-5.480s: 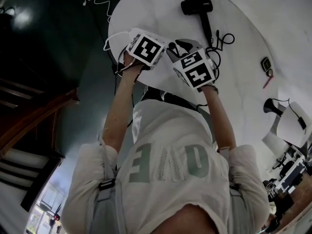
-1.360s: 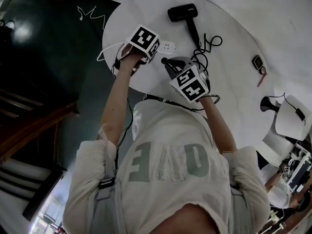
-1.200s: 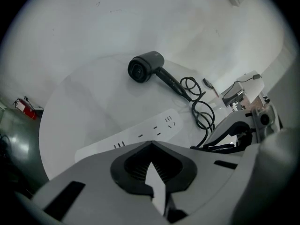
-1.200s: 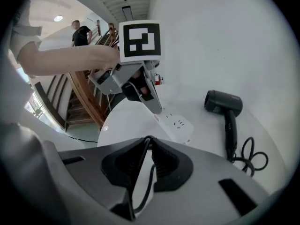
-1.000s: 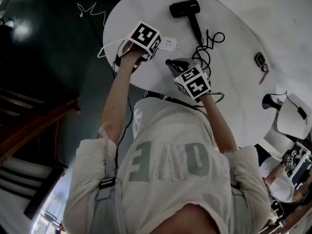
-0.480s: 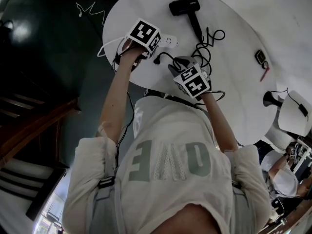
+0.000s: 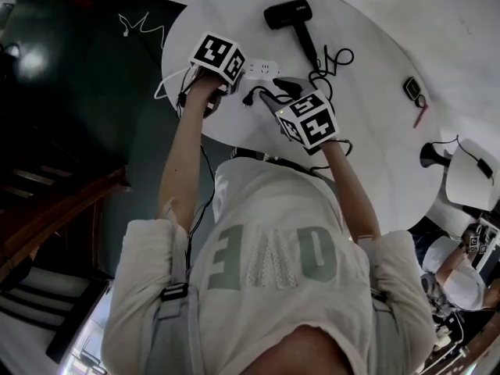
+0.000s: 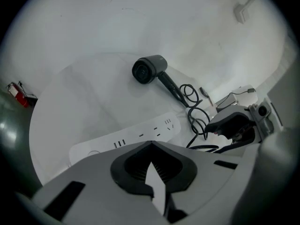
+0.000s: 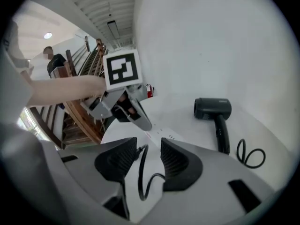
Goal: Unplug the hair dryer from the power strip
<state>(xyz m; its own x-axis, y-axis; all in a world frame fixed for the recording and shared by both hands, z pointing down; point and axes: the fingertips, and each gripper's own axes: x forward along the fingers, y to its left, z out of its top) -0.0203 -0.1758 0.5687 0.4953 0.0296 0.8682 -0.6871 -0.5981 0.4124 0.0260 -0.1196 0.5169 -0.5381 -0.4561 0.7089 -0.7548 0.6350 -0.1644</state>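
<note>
Arms: both stretch forward and down over the near edge of the round white table (image 7: pixel 367 123).
Right gripper (image 9: pixel 149 144): tilted downward over the table; its jaws have just been opening and stand wide apart, with the black cord (image 9: pixel 140 175) running loose between them, pressed by neither pad.
Left gripper (image 8: pixel 151 145): pitched steeply down, jaws together, tip at the near end of the power strip (image 7: pixel 262 70).
Plug (image 7: pixel 248 100): black, lying on the table just beside the strip, out of its sockets.
Hair dryer (image 7: pixel 287 14): black, on its side at the table's far part, handle toward the person, cord in loose coils beside it.
</note>
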